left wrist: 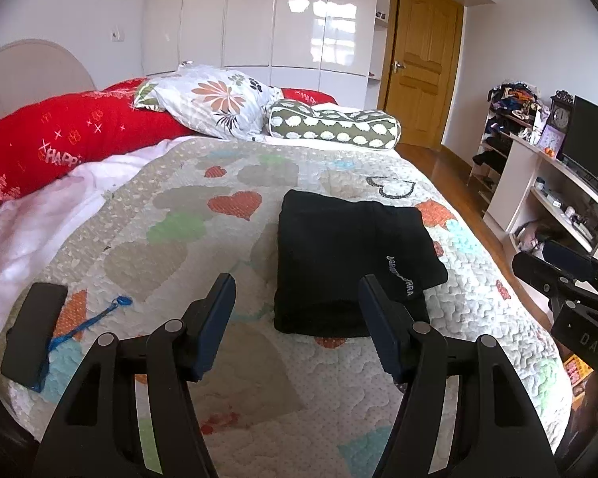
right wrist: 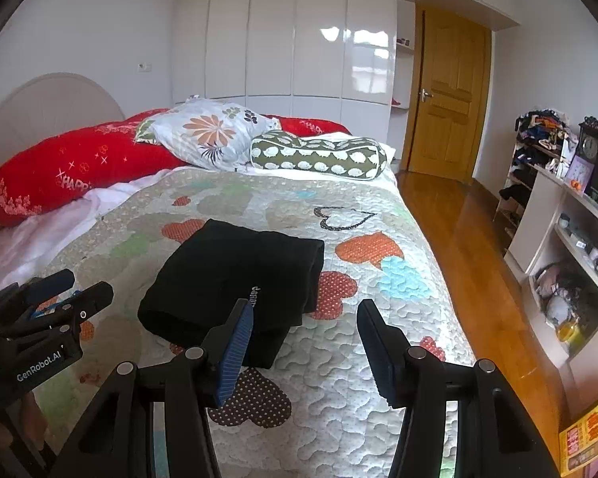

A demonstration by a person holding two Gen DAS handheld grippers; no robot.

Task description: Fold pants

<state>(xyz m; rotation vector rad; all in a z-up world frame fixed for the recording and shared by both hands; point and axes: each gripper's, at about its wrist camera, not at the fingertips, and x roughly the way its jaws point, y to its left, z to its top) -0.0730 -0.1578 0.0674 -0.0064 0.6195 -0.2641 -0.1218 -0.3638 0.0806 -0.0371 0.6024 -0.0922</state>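
Observation:
The black pants (left wrist: 347, 255) lie folded into a compact rectangle on the heart-patterned quilt (left wrist: 179, 215), white lettering showing on the near edge. They also show in the right wrist view (right wrist: 235, 279). My left gripper (left wrist: 297, 290) is open and empty, held above the quilt just in front of the pants. My right gripper (right wrist: 305, 314) is open and empty, near the pants' right front corner. The right gripper shows at the right edge of the left wrist view (left wrist: 570, 283), and the left gripper shows at the left edge of the right wrist view (right wrist: 56, 298).
A black phone (left wrist: 32, 330) with a blue strap lies on the quilt's left side. Red bolster (left wrist: 59, 139), floral pillow (left wrist: 215, 99) and green pillow (left wrist: 335, 127) lie at the bed head. Wood floor (right wrist: 470, 247), shelves (right wrist: 570, 239) and a door stand right of the bed.

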